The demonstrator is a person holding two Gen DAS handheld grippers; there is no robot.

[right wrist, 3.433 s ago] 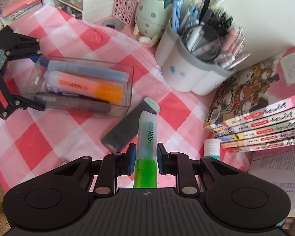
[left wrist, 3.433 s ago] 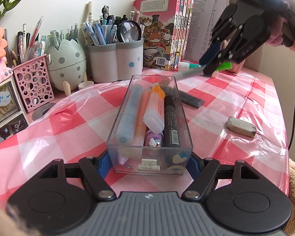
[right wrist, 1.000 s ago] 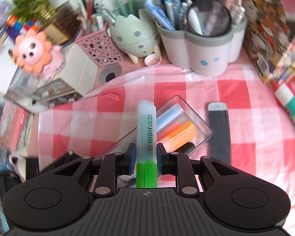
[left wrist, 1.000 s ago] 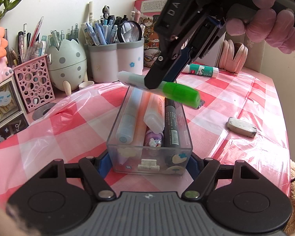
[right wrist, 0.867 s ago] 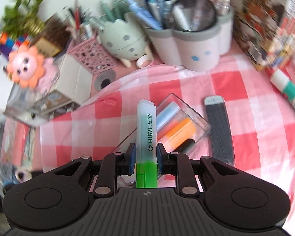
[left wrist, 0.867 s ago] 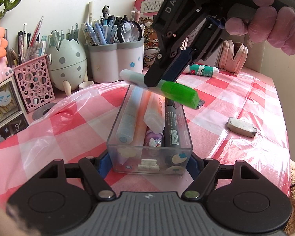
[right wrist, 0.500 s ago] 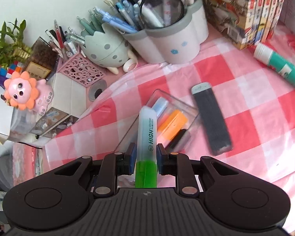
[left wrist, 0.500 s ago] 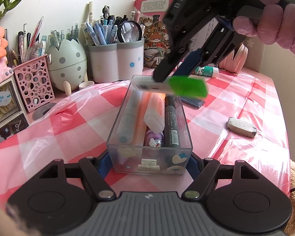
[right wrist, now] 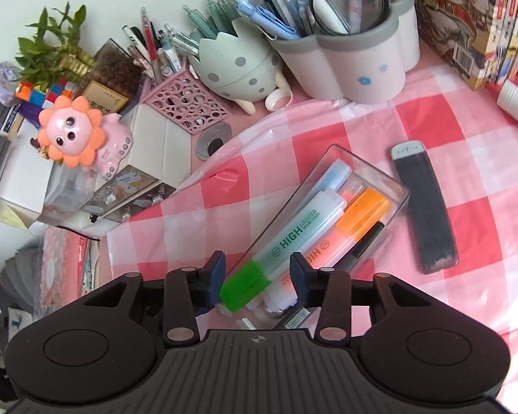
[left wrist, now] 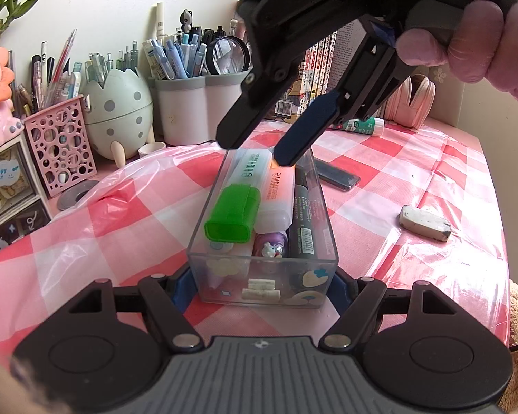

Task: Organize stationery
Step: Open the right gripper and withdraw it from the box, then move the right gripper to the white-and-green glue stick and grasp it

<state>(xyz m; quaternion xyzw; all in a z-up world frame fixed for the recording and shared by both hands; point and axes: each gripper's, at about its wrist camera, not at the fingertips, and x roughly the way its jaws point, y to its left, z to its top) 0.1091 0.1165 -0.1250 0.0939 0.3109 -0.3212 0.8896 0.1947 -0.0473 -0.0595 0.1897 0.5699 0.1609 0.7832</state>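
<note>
Green highlighter: the green highlighter [left wrist: 240, 195] lay in the clear box [left wrist: 262, 276], resting on top of the other markers at its left side, green cap toward the near end
Step in hand: release, as I judged it; the right gripper [left wrist: 255, 151] had its jaws opening, pads clear of the highlighter lying below and between them
Left gripper: the left gripper [left wrist: 262, 284] was clamped on the near end of the box, steadying it on the checked cloth [left wrist: 380, 214]
Next move: probably lift the right gripper straight up, then go for a loose item
In the box, counted: one green, one orange, one blue highlighter, one black marker; smaller bits underneath unclear
Loose on the cloth: one eraser [left wrist: 424, 223], one dark flat case [right wrist: 423, 207], one glue stick [right wrist: 516, 105]
</note>
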